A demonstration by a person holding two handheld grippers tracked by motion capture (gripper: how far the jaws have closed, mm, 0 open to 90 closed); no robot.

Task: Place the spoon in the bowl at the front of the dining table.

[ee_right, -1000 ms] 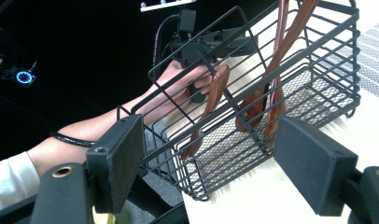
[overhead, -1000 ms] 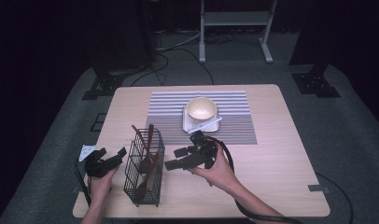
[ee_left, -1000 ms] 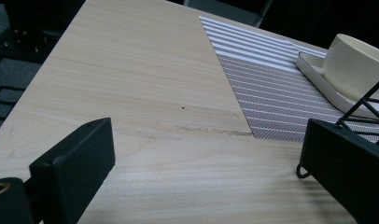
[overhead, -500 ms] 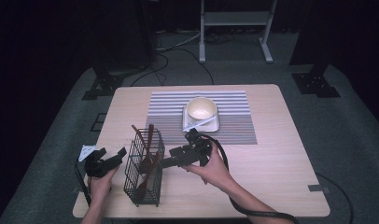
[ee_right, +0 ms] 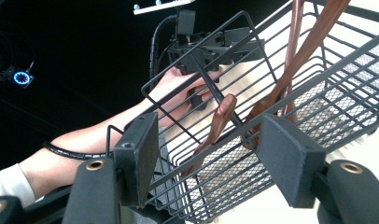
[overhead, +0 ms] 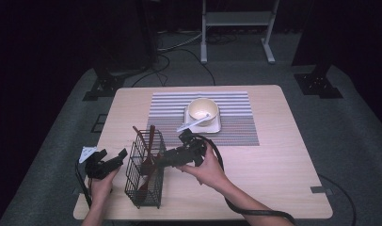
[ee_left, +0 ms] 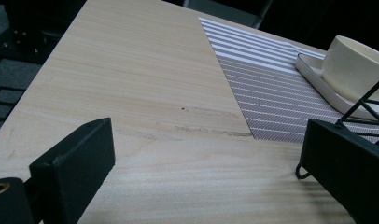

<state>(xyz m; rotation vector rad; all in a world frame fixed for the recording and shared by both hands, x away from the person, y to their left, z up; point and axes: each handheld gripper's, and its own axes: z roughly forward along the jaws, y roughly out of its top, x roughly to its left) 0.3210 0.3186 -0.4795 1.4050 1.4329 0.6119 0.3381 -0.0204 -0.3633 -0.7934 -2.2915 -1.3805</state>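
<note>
With my right gripper [ee_right: 211, 154] closing around the wooden spoon [ee_right: 215, 128] in the wire basket [overhead: 144, 172] at the table's near left but not yet pinching it, I'd grip its light, stiff, smooth handle mid-length, while my left gripper [ee_left: 201, 177] waits open beside it.

text: none legible | labels: none | brands: none | numbers: none | signs: none

cream bowl [overhead: 202, 109] on striped mat [overhead: 236, 126]
</note>
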